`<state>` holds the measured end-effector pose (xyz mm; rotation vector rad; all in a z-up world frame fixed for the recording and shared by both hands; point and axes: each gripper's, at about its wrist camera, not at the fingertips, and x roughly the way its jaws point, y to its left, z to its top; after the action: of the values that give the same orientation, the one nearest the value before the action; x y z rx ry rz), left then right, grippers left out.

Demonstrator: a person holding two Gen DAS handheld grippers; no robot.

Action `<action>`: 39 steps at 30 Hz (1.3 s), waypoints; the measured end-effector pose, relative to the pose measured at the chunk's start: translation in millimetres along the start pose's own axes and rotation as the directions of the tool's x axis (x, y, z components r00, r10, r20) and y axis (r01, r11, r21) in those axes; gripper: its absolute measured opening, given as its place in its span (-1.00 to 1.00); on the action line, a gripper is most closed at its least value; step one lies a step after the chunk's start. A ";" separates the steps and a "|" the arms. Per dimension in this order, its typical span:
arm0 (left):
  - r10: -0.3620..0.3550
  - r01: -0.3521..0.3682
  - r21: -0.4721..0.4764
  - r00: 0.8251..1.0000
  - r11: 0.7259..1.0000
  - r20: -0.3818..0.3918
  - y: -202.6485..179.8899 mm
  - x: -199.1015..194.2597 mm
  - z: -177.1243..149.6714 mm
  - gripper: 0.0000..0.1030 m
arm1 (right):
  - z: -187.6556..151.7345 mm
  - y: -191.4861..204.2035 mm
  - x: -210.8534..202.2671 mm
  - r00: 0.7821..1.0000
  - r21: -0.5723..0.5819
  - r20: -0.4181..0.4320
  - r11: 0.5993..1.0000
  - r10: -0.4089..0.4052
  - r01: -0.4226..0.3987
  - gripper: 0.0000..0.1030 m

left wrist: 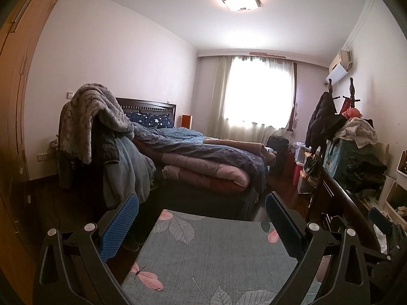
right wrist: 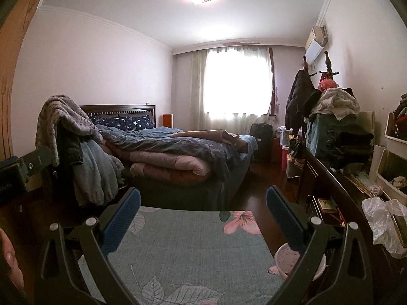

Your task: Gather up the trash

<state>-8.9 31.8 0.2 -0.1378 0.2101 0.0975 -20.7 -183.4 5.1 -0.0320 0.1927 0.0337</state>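
Observation:
My left gripper (left wrist: 202, 200) is open above a grey-green leaf-patterned cloth surface (left wrist: 208, 259), with nothing between its blue pads. My right gripper (right wrist: 203, 194) is open too, above the same patterned cloth (right wrist: 183, 249). A crumpled white plastic bag (right wrist: 381, 223) lies on the dark desk at the right of the right wrist view. A white cup with pinkish residue (right wrist: 287, 258) sits just behind the right finger (right wrist: 285, 216) of that gripper, partly hidden. The other gripper's body (right wrist: 23, 170) shows at the left edge of the right wrist view. Part of a hand (right wrist: 10, 261) shows bottom left.
A bed with piled quilts (left wrist: 203, 162) fills the middle of the room. A chair draped with blankets (left wrist: 96, 132) stands left. A dark desk (right wrist: 338, 185) with clothes, bins and clutter runs along the right wall. A wooden wardrobe (left wrist: 15, 101) is at far left.

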 end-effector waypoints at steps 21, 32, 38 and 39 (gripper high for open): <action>-0.002 0.003 -0.018 1.000 1.000 0.019 2.2 -11.0 5.3 0.93 | 4.1 4.6 -9.1 1.000 -0.006 0.013 1.000 0.005 -0.005 0.93; 0.004 -0.004 -0.013 0.999 1.000 0.033 1.6 -14.8 6.3 0.93 | 2.5 9.5 -2.1 1.000 -0.012 -0.004 1.000 0.012 -0.012 0.93; 0.001 0.000 -0.009 0.999 1.000 0.039 2.8 -17.1 8.5 0.93 | -1.4 10.6 -0.1 1.000 -0.014 -0.016 1.000 0.013 -0.013 0.93; -0.003 0.003 -0.018 0.999 1.000 0.034 3.4 -16.5 8.0 0.93 | -1.6 10.8 0.4 1.000 -0.015 -0.017 1.000 0.012 -0.012 0.93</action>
<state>-23.7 34.9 11.1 -0.1538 0.1751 0.0988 -20.9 -172.7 3.1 -0.0460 0.2096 0.0472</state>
